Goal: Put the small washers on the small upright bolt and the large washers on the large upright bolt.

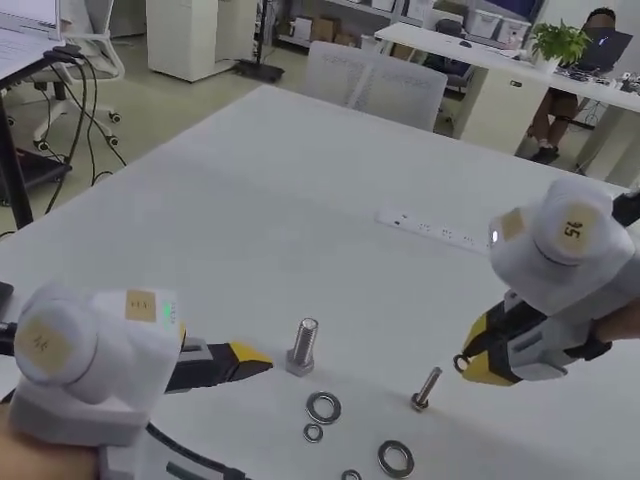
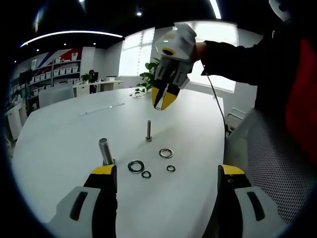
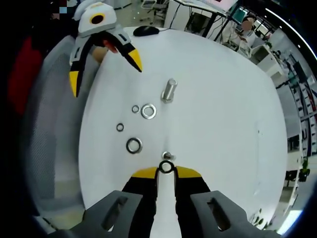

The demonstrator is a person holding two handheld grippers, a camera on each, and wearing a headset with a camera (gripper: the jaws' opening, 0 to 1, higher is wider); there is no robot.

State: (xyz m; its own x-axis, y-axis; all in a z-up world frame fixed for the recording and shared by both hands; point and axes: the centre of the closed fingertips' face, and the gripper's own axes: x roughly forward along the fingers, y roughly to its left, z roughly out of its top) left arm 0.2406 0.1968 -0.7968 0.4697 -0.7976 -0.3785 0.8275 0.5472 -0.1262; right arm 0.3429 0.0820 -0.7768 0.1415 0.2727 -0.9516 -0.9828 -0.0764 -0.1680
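Right gripper [image 3: 166, 172]: jaws are closed on the edge of one washer [image 3: 166, 167]. The washer is held close to the top of the small bolt [image 3: 167, 156] and is not on it.

Left gripper [image 2: 167, 172]: jaws are spread wide and hold nothing. The tips are near the large bolt [image 1: 303, 345].

Both bolts stand upright on the white table [image 1: 250, 230], apart from each other.

Four loose washers lie flat in front of the bolts:
- Large washer [image 1: 323, 407] with a small washer [image 1: 313, 432] just beside it.
- Second large washer [image 1: 396, 458] and second small washer [image 1: 350, 475], nearer the table edge.
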